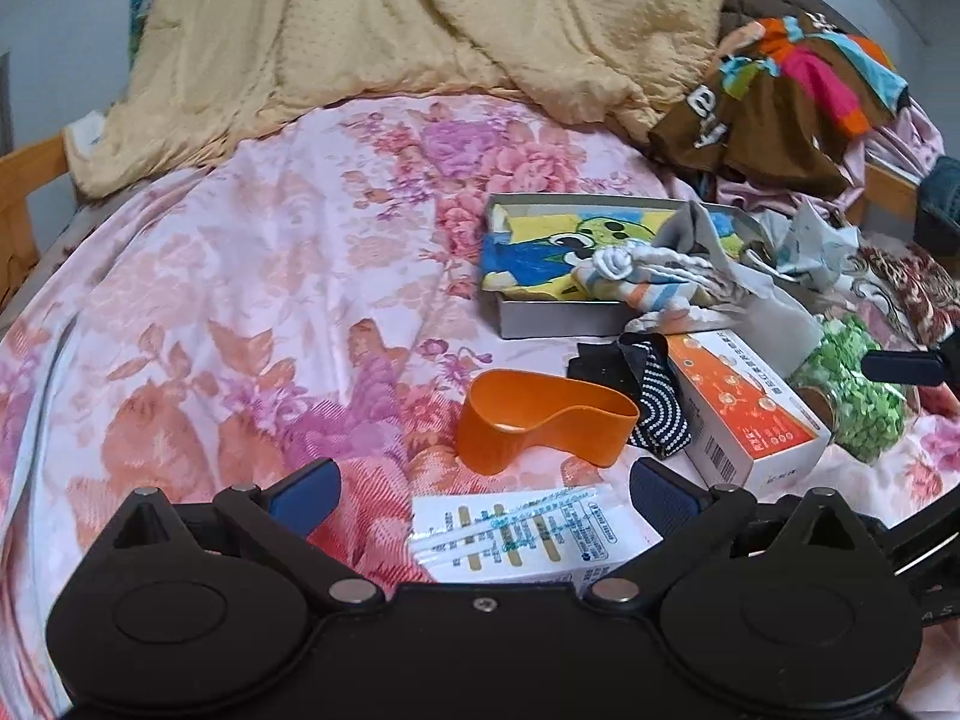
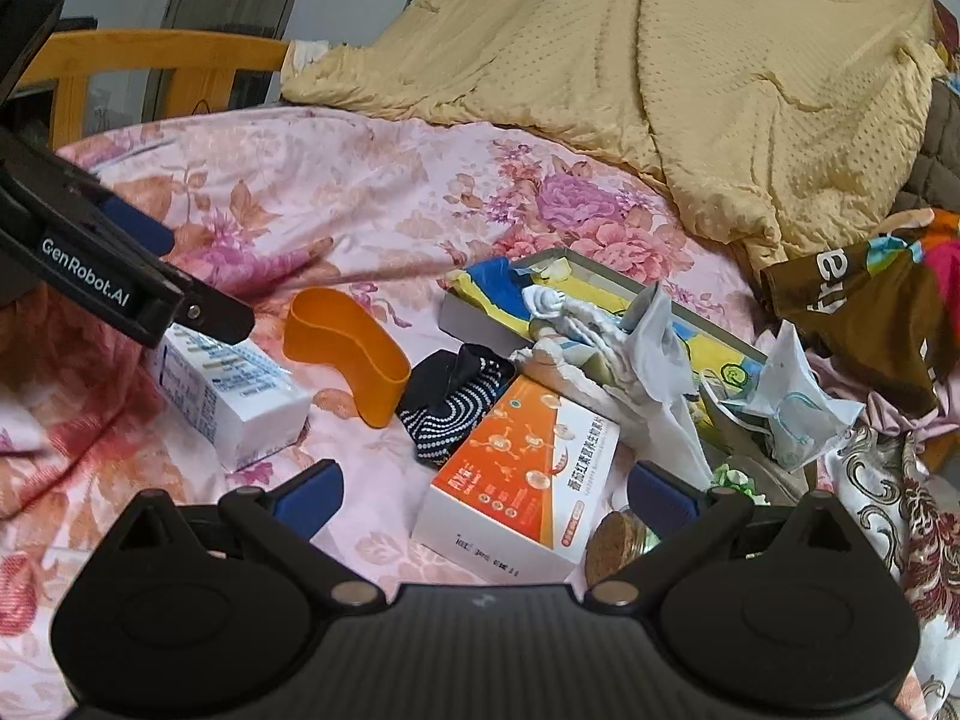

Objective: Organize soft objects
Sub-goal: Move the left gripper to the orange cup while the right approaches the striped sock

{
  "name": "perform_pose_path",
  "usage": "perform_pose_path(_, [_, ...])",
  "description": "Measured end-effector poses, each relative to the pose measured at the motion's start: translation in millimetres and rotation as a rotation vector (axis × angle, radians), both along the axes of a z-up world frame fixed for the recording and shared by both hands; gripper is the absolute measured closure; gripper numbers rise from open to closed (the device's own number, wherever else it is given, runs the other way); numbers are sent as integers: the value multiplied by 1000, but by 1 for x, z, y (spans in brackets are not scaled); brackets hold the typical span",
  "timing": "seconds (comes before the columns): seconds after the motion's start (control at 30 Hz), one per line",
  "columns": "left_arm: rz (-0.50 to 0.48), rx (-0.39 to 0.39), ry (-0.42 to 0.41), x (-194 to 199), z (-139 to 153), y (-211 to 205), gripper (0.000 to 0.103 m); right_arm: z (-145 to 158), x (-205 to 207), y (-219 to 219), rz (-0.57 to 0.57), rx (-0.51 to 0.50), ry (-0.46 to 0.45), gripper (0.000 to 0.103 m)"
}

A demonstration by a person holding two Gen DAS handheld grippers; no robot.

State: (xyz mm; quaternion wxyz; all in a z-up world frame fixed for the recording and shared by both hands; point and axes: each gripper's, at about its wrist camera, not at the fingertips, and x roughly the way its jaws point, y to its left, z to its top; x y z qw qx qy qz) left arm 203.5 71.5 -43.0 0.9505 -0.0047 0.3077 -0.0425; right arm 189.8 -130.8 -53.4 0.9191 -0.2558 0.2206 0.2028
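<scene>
Bed: covered by a smooth pink sheet (image 1: 252, 300) printed with large flowers, lightly creased; wooden frame (image 2: 150, 60) at the far left edge.
Quilt: one, tan, dimpled fabric (image 1: 420, 18), heaped across the far end of the bed.
Tray: one shallow grey box (image 1: 558, 321) toward the right side of the bed, lined with a yellow and blue cartoon cloth (image 1: 540, 252).
Socks in tray: a loose pile of pale knit socks (image 1: 654, 276), some striped blue and orange, spilling over the tray's near right corner; number unclear.
Dotted sock: one, black with rows of white dots (image 2: 456, 408), soft and crumpled, flat on the sheet between the orange cup and the orange box, just in front of the tray.
Cup: one, orange plastic (image 1: 540, 420), kidney-shaped, open top, upright.
Boxes: two cardboard; an orange and white one (image 2: 528, 468) touching the dotted sock, a white one with blue print (image 2: 234, 402) nearer the left edge.
Jar: one, glass with a cork lid (image 2: 618, 546), green bits inside, lying beside the orange box.
Clothes: a brown garment with bright patches (image 1: 780, 90) at the right edge.
Left claw: (image 1: 483, 492) spread wide, nothing between the blue pads, above the white box; dotted sock ahead and to its right.
Right claw: (image 2: 483, 489) spread wide, gripping nothing, over the orange box; dotted sock just ahead, slightly left.
</scene>
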Motion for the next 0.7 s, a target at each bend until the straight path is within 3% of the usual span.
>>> perform_pose_path(0.4, [-53,-26,-13,30,-8,4,1,-17,15,9,-6,-79,-29,1])
perform_pose_path(0.7, [-123,-14,-3,42,-14,0,1,-25,18,17,19,-148,-134,1])
